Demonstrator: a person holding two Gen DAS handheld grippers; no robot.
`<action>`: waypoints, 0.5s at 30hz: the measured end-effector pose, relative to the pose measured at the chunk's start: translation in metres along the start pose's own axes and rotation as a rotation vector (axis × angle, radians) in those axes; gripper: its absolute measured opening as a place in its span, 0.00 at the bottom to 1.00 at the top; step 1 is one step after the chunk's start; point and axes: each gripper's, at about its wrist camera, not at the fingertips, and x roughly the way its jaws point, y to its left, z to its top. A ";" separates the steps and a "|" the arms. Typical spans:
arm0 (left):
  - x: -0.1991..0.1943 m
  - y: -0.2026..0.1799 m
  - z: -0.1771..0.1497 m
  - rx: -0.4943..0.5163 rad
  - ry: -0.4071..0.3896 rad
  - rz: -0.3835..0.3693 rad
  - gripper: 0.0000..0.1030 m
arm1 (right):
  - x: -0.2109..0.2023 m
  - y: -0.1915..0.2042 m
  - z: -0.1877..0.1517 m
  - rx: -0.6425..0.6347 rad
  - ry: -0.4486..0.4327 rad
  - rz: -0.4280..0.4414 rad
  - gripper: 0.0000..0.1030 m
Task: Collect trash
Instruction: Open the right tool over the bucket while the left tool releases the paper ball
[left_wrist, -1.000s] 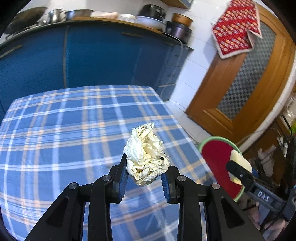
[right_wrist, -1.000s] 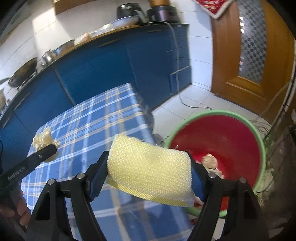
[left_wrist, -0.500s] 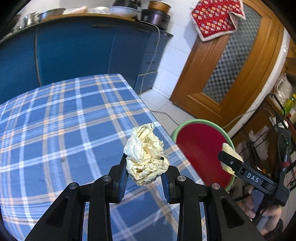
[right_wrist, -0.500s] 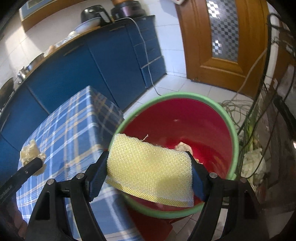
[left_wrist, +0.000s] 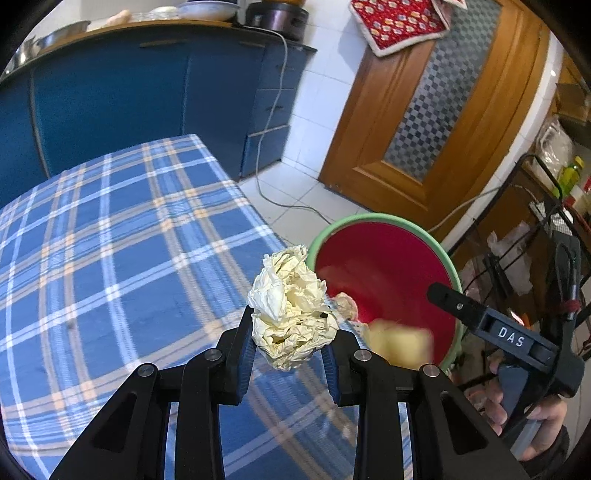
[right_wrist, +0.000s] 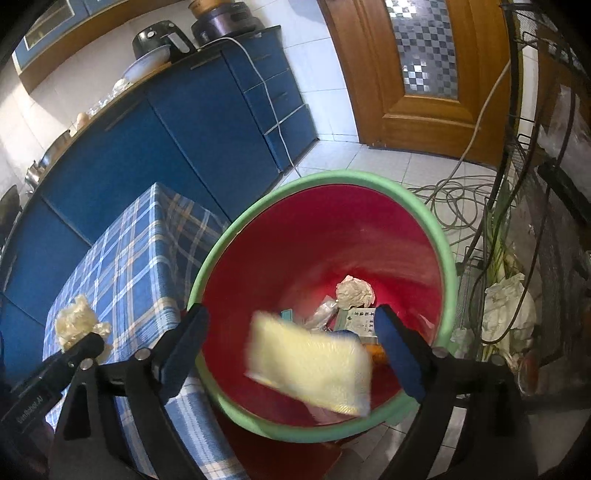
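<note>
My right gripper (right_wrist: 291, 350) hangs over the bin (right_wrist: 436, 236), jaws opening, sponge (right_wrist: 310, 373) dropping free. My left gripper (left_wrist: 290, 354) clamps the paper ball (left_wrist: 291, 310) by the desk (left_wrist: 110, 240) edge, next to drop.

The yellow sponge (right_wrist: 310, 369) was smeared by motion in the right wrist view, its mesh texture lost and its edges soft; in the left wrist view it was only a pale blur low in the red bin (left_wrist: 436, 258). The right gripper (right_wrist: 291, 350) had its jaws opening, and the sponge seemed clear of both fingers (right_wrist: 400, 354), though the blur left that uncertain. The scraps at the bin's bottom were partly covered by the sponge, and the print on a small packet (right_wrist: 356, 321) was too small to read. The crumpled paper (left_wrist: 291, 306) hid part of the bin's near rim. The bench (left_wrist: 110, 240) ran off the left edge.
</note>
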 end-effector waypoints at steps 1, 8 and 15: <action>0.003 -0.004 0.000 0.008 0.005 -0.005 0.32 | -0.001 -0.002 0.001 0.006 -0.003 0.002 0.89; 0.021 -0.025 0.003 0.069 0.033 -0.032 0.32 | -0.013 -0.014 0.005 0.035 -0.040 0.001 0.89; 0.044 -0.054 0.002 0.151 0.068 -0.068 0.33 | -0.025 -0.025 0.010 0.063 -0.074 -0.002 0.89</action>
